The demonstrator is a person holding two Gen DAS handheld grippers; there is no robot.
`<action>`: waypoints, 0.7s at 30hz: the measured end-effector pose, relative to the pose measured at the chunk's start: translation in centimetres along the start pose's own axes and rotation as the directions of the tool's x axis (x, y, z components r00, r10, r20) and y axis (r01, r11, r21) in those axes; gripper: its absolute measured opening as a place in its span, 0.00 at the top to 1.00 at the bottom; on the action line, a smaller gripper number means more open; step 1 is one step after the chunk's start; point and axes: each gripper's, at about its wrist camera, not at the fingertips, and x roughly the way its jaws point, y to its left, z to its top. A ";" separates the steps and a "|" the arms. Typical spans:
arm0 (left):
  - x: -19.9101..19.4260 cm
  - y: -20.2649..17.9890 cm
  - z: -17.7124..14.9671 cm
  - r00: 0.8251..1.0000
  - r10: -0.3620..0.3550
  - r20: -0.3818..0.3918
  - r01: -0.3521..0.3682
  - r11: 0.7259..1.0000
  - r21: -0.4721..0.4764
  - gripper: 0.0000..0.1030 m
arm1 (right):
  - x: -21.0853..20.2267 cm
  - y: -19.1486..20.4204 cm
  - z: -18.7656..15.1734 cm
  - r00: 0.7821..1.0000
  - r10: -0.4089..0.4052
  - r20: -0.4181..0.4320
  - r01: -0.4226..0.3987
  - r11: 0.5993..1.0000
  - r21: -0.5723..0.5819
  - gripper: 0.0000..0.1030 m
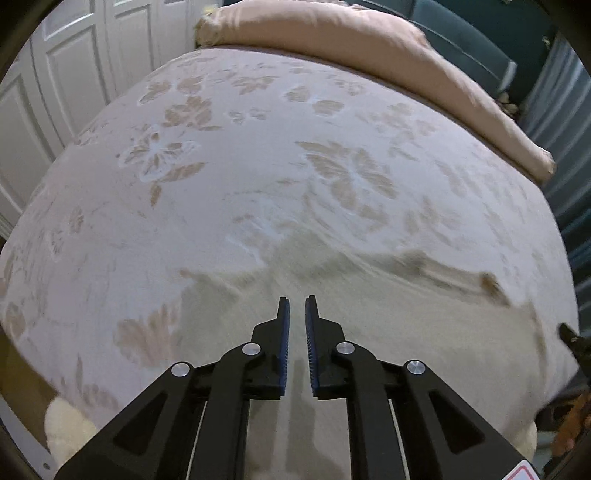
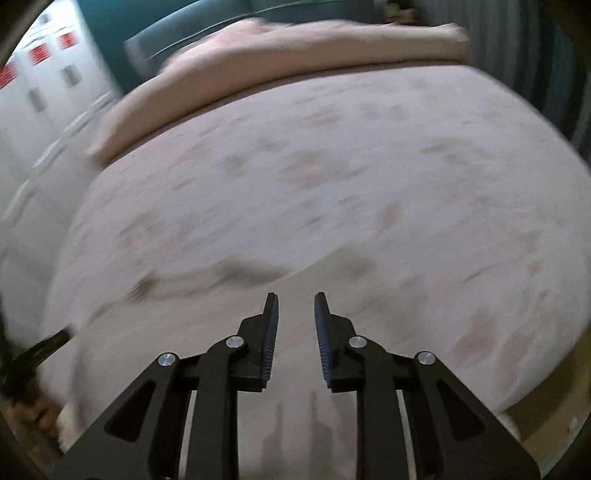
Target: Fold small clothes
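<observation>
A pale beige garment (image 1: 332,295) lies spread flat on the bed, at the near edge, directly below both grippers; its far border runs unevenly across the cover, with a few darker brownish patches along that edge (the blur makes it impossible to tell whether they are print, trim or shadow). In the right wrist view the same cloth (image 2: 295,369) fills the lower middle of the picture, and the shadows of the fingers fall on it. The left gripper (image 1: 297,306) hangs above the cloth with its blue-ribbed pads (image 1: 284,343) a narrow slit apart, and nothing is between them. The right gripper (image 2: 295,302) stands a little wider, a clear gap between its pads (image 2: 323,343), also with nothing in it. Each gripper's dark tip shows at the edge of the other's view. Under the garment is a bedspread (image 1: 258,166) with a faded floral pattern in tan and white. Along the far side of the bed lies a long dusty-pink pillow (image 1: 332,37), and behind it a teal headboard (image 1: 461,29). White panelled doors (image 1: 74,74) stand to one side. A red-edged sticker corner (image 1: 524,472) shows on the left gripper's body, but no writing on it can be read.
</observation>
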 end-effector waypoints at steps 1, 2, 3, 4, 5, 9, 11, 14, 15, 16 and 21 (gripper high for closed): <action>-0.8 -0.5 -0.8 1.000 -0.011 -0.002 0.011 1.000 0.014 0.84 | -0.1 1.7 -1.1 0.999 0.025 -0.020 -0.026 0.999 -0.035 0.80; -1.2 -0.8 -1.4 1.000 -0.013 -0.002 0.013 1.000 0.025 0.79 | 0.1 3.8 -2.6 0.997 0.060 -0.055 -0.064 0.995 -0.073 0.80; -1.8 -1.2 -2.6 1.000 -0.004 -0.006 0.004 0.999 0.039 0.77 | 0.5 5.3 -3.7 0.991 0.093 -0.099 -0.103 0.990 -0.095 0.81; -2.3 -1.6 -3.7 1.000 0.001 -0.015 -0.001 0.999 0.053 0.74 | 1.0 6.5 -4.6 0.986 0.109 -0.125 -0.123 0.986 -0.111 0.81; -2.5 -1.8 -4.7 1.000 -0.007 -0.030 0.009 0.998 0.059 0.72 | 1.6 7.9 -5.6 0.983 0.114 -0.145 -0.134 0.982 -0.135 0.81; -1.9 -1.8 -8.5 0.992 -0.023 -0.124 0.032 0.997 0.072 0.70 | 5.2 11.0 -7.8 0.961 0.086 -0.264 -0.141 0.970 -0.198 0.81; -1.3 -1.4 -9.7 0.989 0.004 -0.148 0.008 0.997 0.077 0.70 | 7.6 11.5 -8.8 0.948 0.039 -0.315 -0.114 0.968 -0.223 0.81; -0.4 -0.2 -11.1 0.982 -0.008 -0.186 0.014 0.999 0.028 0.70 | 8.0 11.9 -8.5 0.949 0.024 -0.316 -0.100 0.969 -0.226 0.80; -0.4 0.0 -11.3 0.982 -0.012 -0.187 0.016 1.000 0.021 0.70 | 7.3 12.1 -8.1 0.949 0.030 -0.313 -0.101 0.971 -0.215 0.80; -0.4 0.2 -11.4 0.982 -0.015 -0.186 0.018 1.000 0.013 0.70 | 6.9 12.2 -7.7 0.952 0.039 -0.304 -0.107 0.972 -0.210 0.80; -0.3 0.3 -11.7 0.983 -0.025 -0.181 0.029 0.999 0.017 0.70 | 5.8 13.3 -7.3 0.963 0.016 -0.269 -0.082 0.968 -0.237 0.80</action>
